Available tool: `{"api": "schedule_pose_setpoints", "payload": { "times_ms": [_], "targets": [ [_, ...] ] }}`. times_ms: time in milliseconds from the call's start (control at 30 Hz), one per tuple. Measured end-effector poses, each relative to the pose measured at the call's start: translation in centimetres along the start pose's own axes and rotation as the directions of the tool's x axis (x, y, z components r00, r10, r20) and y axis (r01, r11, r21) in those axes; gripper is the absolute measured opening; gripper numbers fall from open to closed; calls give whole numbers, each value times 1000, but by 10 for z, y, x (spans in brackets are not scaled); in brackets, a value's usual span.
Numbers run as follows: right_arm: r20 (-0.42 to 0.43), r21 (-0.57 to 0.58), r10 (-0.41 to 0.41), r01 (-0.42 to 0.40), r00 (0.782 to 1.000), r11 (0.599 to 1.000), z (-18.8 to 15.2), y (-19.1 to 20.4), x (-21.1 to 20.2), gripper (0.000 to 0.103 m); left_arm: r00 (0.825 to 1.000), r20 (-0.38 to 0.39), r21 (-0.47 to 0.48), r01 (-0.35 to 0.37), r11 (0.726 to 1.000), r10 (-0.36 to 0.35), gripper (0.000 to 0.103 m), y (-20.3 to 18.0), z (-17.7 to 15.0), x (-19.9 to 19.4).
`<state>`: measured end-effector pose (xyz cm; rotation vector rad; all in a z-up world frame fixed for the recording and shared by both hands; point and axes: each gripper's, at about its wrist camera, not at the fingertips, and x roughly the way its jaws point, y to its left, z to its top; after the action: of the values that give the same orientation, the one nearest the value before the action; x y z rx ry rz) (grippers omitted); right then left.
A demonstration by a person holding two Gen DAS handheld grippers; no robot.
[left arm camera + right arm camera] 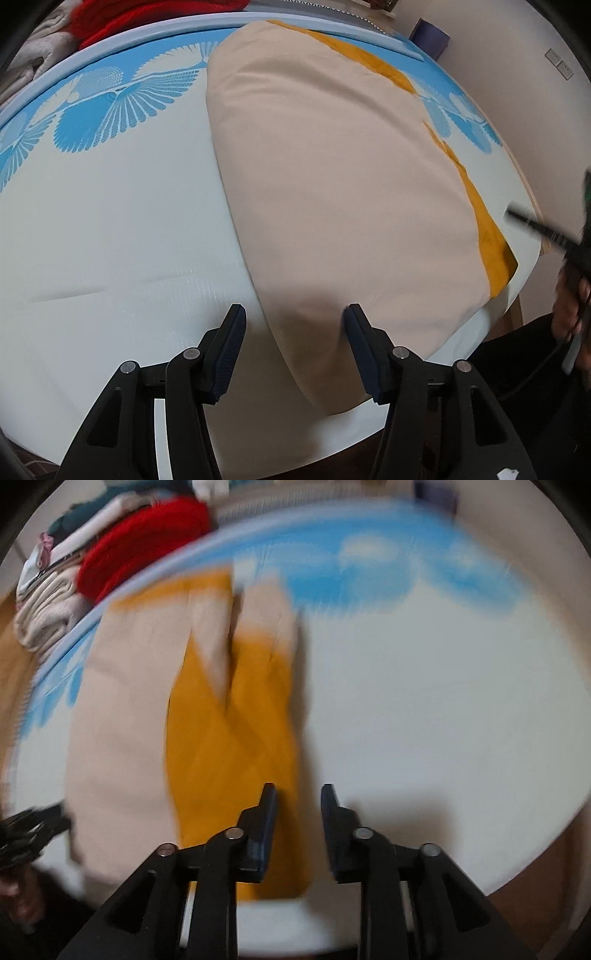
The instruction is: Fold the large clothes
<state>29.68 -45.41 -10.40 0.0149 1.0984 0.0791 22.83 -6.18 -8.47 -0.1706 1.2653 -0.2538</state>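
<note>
A large beige garment (332, 177) with a mustard-yellow layer (491, 236) showing along its right edge lies flat on a white sheet with a blue fan print (110, 229). My left gripper (295, 321) is open and points down. Its fingers straddle the garment's near left edge, the right finger (360, 332) over the cloth and the left over the bare sheet. The right wrist view is blurred. There my right gripper (299, 794) is open over the near right edge of the mustard part (229, 738), with the beige part (118, 720) to the left. Neither gripper holds cloth.
A pile of folded clothes, topped by a red knit (140, 539), sits beyond the far left edge of the sheet. A wall with sockets (559, 64) and a dark blue box (430, 37) are at the far right. A person's hand (569, 306) shows at the right.
</note>
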Motion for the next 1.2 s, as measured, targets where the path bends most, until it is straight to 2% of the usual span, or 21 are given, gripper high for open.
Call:
{"api": "schedule_pose_setpoints", "payload": {
  "times_ms": [33,67,100,200,267,367,533,667,700,767,800,867,900,933,967,1033,1100,1200],
  "targets": [
    [83,-23,-18,20,996,1000,12,3,-15,38,1000,-1,-3,0,1000,0,53,1,-2,0],
    [125,-35,4,0,992,999,19,4,-22,45,1000,-1,-3,-2,1000,2,53,1,-2,1],
    [162,-59,52,-43,985,997,30,7,-28,48,1000,0,0,-5,1000,5,53,0,-2,1],
    [186,-166,152,-122,971,979,55,28,-27,54,1000,25,-7,-2,1000,2,51,3,1,-2],
    [171,-187,172,-139,970,972,68,36,-13,54,998,64,-19,-10,1000,11,49,7,5,-8],
    [103,-111,218,-206,971,972,91,42,22,54,994,106,-49,-17,999,23,48,13,8,-15],
    [-2,48,269,-268,963,962,131,35,100,54,995,93,-76,-15,997,22,48,18,9,-11],
    [-20,101,335,-331,942,938,144,36,124,54,996,92,-59,-13,998,18,48,17,10,-7],
    [-30,107,353,-348,935,931,145,38,126,51,996,91,-56,-8,998,14,48,17,11,-7],
    [-40,96,385,-380,922,920,149,46,133,3,996,94,-56,6,998,0,48,16,11,-6],
    [-3,75,380,-378,925,923,151,49,126,3,995,95,-55,11,998,-6,48,17,13,-6],
    [142,71,361,-373,922,925,155,45,101,2,995,93,-50,33,998,-28,50,14,14,-4],
    [158,114,310,-329,938,937,155,38,100,2,995,91,-41,41,998,-37,54,11,14,-3],
    [119,169,241,-259,963,951,155,29,112,2,996,81,-21,49,999,-48,54,6,13,0],
    [57,204,200,-208,978,957,151,23,125,3,997,73,-6,39,999,-39,54,3,13,2],
    [-82,260,170,-143,982,955,140,12,153,6,997,72,25,-3,1000,1,54,-3,10,5],
    [-74,248,153,-131,985,960,140,13,148,14,997,71,20,-9,1000,8,50,-2,10,4],
    [7,145,80,-81,997,986,144,23,115,29,997,76,-9,6,1000,-5,48,2,11,0]
  ]
}}
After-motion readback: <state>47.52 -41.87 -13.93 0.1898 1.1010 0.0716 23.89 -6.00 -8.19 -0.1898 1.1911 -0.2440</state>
